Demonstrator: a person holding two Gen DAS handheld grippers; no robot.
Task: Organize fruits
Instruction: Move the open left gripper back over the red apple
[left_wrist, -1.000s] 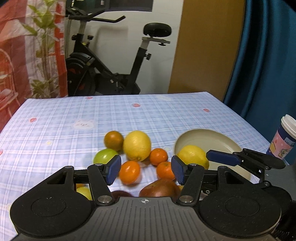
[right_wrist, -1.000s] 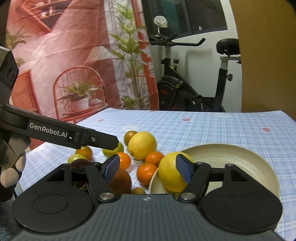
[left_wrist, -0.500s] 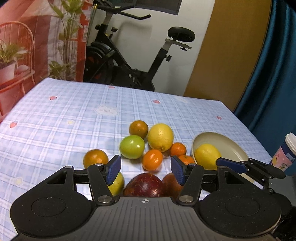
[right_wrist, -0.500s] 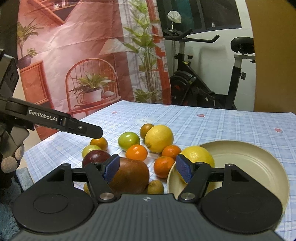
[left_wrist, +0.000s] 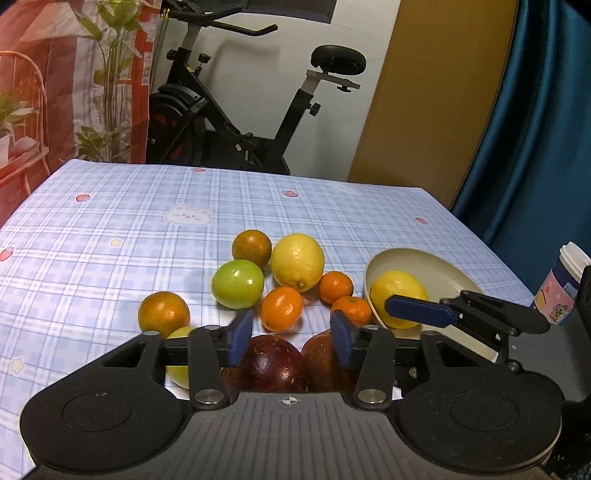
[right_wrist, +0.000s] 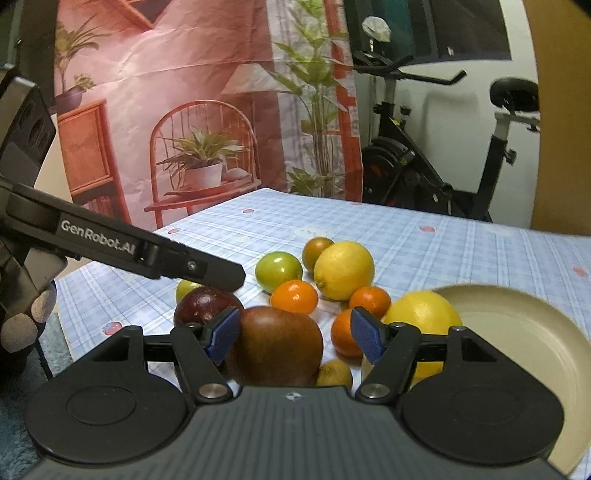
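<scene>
Fruit lies clustered on the blue checked tablecloth (left_wrist: 110, 229). My left gripper (left_wrist: 290, 341) hovers over a dark red fruit (left_wrist: 273, 363) that sits between its closing jaws; the pads do not visibly press it. Beside it lies a brown-red fruit (left_wrist: 321, 358), which shows between the open fingers of my right gripper (right_wrist: 295, 336). One lemon (left_wrist: 397, 291) rests in the cream plate (left_wrist: 436, 266), with a right finger (left_wrist: 421, 312) stretched across it. Another lemon (left_wrist: 297, 262), a green fruit (left_wrist: 238, 284) and several oranges (left_wrist: 282, 308) lie beyond.
A paper cup (left_wrist: 561, 288) stands at the table's right edge. An exercise bike (left_wrist: 229, 122) is behind the far edge. A yellow-green fruit (left_wrist: 177, 369) is half hidden under the left gripper's body. A gloved hand (right_wrist: 26, 314) holds the left gripper.
The left gripper has drawn back and left, bringing the dark red fruit between its fingers, and its jaws have narrowed. The right gripper swung from the plated lemon to the brown-red fruit.
</scene>
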